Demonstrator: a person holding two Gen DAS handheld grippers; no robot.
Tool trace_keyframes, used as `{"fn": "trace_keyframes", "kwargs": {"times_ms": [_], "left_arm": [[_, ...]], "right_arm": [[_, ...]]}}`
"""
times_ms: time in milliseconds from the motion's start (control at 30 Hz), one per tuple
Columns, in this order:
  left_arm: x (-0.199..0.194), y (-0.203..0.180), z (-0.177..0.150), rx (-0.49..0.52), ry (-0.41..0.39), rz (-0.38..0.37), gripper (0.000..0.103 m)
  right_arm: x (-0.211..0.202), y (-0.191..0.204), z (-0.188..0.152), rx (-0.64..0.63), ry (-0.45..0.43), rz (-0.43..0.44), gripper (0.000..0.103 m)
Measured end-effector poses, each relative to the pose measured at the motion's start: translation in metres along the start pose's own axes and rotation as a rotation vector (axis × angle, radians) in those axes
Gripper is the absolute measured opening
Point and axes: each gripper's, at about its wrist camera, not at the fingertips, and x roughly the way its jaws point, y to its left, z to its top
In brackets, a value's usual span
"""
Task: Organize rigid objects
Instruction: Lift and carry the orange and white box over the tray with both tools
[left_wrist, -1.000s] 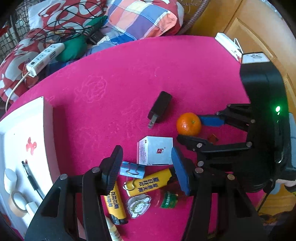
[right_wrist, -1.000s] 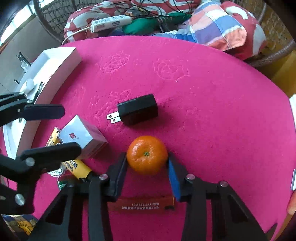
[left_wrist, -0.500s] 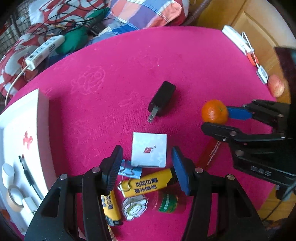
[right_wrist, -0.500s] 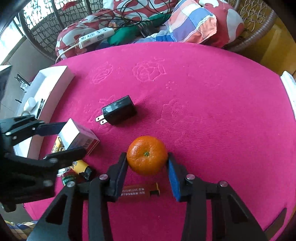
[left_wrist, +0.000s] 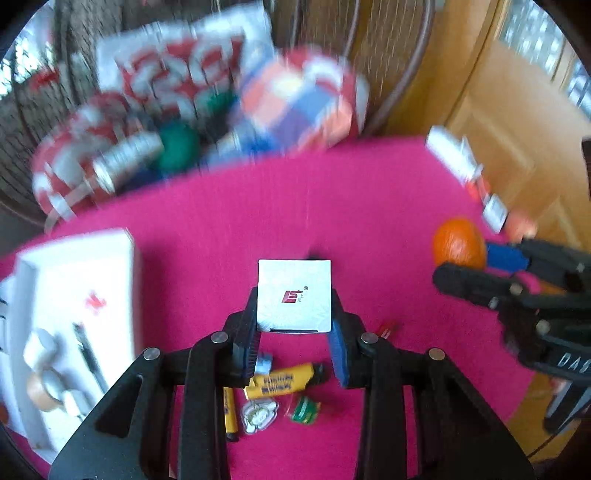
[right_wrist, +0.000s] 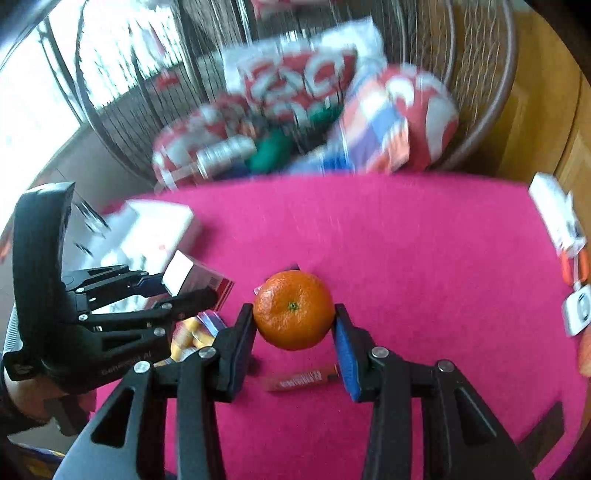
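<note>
My left gripper (left_wrist: 294, 332) is shut on a small white box with a red logo (left_wrist: 294, 294) and holds it above the pink table (left_wrist: 332, 206). It also shows in the right wrist view (right_wrist: 192, 275). My right gripper (right_wrist: 294, 332) is shut on an orange (right_wrist: 293, 309), lifted off the table; the orange also shows in the left wrist view (left_wrist: 458, 243). Yellow tubes (left_wrist: 282, 380), a keychain charm (left_wrist: 258, 415) and a green item (left_wrist: 304, 408) lie on the table below the box.
A white tray (left_wrist: 122, 243) with tape, a pen and small items stands at the left. A red tube (right_wrist: 301, 376) lies under the right gripper. White devices (right_wrist: 554, 214) sit at the table's right edge. Cushions and a power strip lie behind, blurred.
My left gripper closed on the white box and lifted it. My right gripper raised the orange higher. Both views tilted up, and the black charger is hidden now.
</note>
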Motion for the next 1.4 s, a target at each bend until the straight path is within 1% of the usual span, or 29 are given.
{"fn": "trace_keyframes", "kwargs": {"times_ms": [67, 100, 133, 167, 200, 233, 267, 300, 333, 400, 433, 500, 633, 867, 1400], "left_arm": [[-0.030, -0.001, 0.013, -0.006, -0.081, 0.006, 0.031], [-0.054, -0.002, 0.020, -0.004, -0.140, 0.019, 0.031], [-0.072, -0.002, 0.026, -0.009, -0.183, 0.030, 0.031], [-0.090, -0.002, 0.032, -0.019, -0.219, 0.036, 0.031], [-0.103, 0.000, 0.036, -0.029, -0.246, 0.036, 0.031], [-0.130, 0.003, 0.041, -0.045, -0.302, 0.038, 0.031], [-0.150, 0.004, 0.044, -0.051, -0.343, 0.040, 0.031], [-0.170, 0.006, 0.045, -0.047, -0.383, 0.052, 0.031], [-0.186, 0.006, 0.046, -0.037, -0.420, 0.070, 0.031], [-0.206, 0.008, 0.048, -0.027, -0.459, 0.092, 0.032], [-0.216, 0.010, 0.047, -0.030, -0.470, 0.096, 0.031], [-0.223, 0.016, 0.044, -0.033, -0.474, 0.096, 0.031], [-0.227, 0.028, 0.036, -0.043, -0.463, 0.107, 0.031], [-0.239, 0.049, 0.019, -0.082, -0.457, 0.121, 0.031], [-0.252, 0.087, -0.011, -0.146, -0.447, 0.126, 0.031]], "right_arm": [[-0.025, 0.008, 0.009, -0.009, -0.073, 0.008, 0.041], [-0.039, 0.014, 0.015, -0.019, -0.115, 0.012, 0.041], [-0.057, 0.021, 0.021, -0.034, -0.171, 0.016, 0.041], [-0.068, 0.026, 0.025, -0.042, -0.208, 0.019, 0.041], [-0.088, 0.033, 0.032, -0.054, -0.262, 0.027, 0.041], [-0.100, 0.039, 0.036, -0.062, -0.300, 0.032, 0.041], [-0.115, 0.045, 0.039, -0.070, -0.343, 0.037, 0.041], [-0.134, 0.052, 0.043, -0.080, -0.399, 0.045, 0.041], [-0.146, 0.058, 0.046, -0.085, -0.436, 0.050, 0.041], [-0.171, 0.067, 0.049, -0.094, -0.518, 0.062, 0.041], [-0.181, 0.071, 0.050, -0.099, -0.548, 0.067, 0.041], [-0.190, 0.079, 0.053, -0.098, -0.588, 0.087, 0.041], [-0.192, 0.094, 0.055, -0.113, -0.606, 0.113, 0.041], [-0.179, 0.121, 0.053, -0.131, -0.570, 0.150, 0.041], [-0.160, 0.170, 0.051, -0.182, -0.498, 0.189, 0.041]]}}
